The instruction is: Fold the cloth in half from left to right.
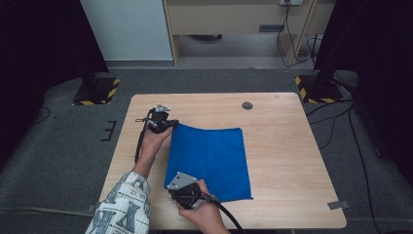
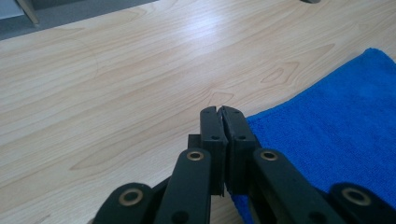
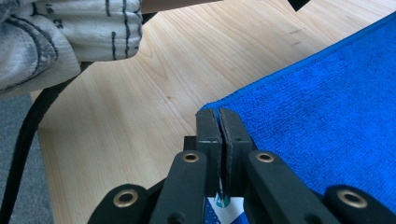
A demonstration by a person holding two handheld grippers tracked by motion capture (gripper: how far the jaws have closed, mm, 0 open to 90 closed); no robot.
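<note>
Both grippers are clamped on the blue towel (image 1: 209,163), one corner each. Nearest, at the bottom centre of the high view, the right gripper (image 1: 176,191) has its jaws pinched tight on the lower-left corner; in its own view the jaws meet right at that corner with cloth running under them. Further up, left of centre, the left gripper (image 1: 171,125) grips the upper-left corner the same way. Towel's spread mostly flat mid-frame on the wooden table (image 1: 287,146), with a patterned sleeve (image 1: 124,207) at lower left.
</note>
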